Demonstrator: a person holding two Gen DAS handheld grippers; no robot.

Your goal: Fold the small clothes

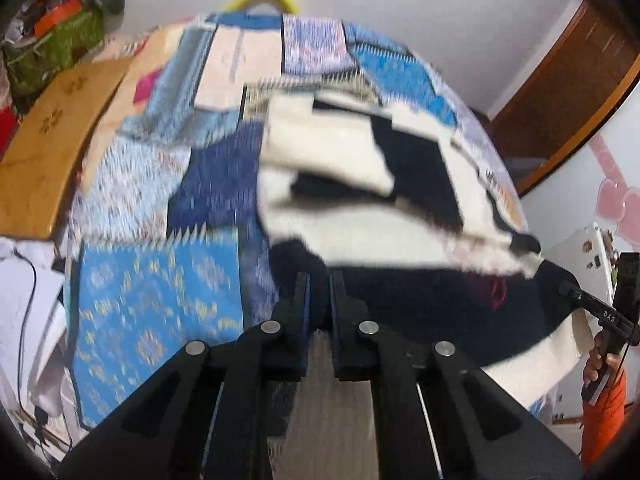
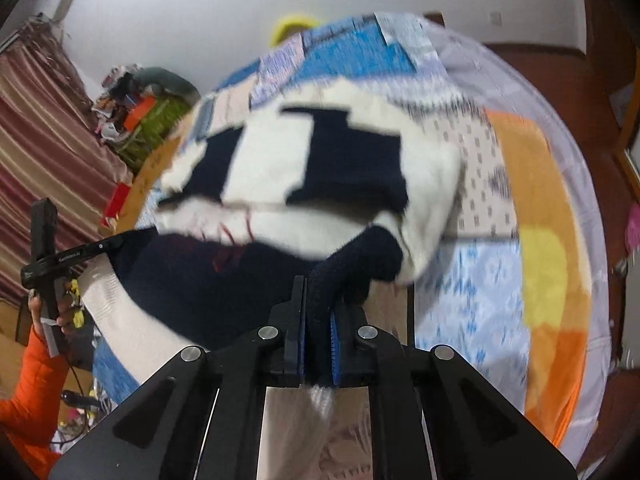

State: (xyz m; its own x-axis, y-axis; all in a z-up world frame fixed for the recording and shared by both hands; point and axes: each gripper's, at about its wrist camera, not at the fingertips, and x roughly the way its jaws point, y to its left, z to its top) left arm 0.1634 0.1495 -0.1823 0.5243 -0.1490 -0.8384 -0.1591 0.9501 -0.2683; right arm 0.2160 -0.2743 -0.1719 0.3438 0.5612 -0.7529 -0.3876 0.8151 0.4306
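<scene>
two wrist fisheyes, close, angled down along their jaws, both on one sweater (image 1: 360, 184) (image 2: 340, 168) and bed (image 1: 152, 320) (image 2: 480, 280)

A bed (image 1: 160, 312) filled the room, spread with a patchwork quilt (image 1: 216, 184) of blue, white and pink squares; in the right wrist view an orange blanket (image 2: 532, 184) lay along its far side. The walls (image 1: 420, 4) were plain white. A brown wooden door (image 1: 568, 92) stood at one side. Striped curtains (image 2: 44, 120) in red and tan hung at the other (no window showed). A green bag (image 1: 52, 52) sat by a wooden board (image 1: 48, 148). Pink heart stickers (image 1: 616, 200) marked one wall.
</scene>
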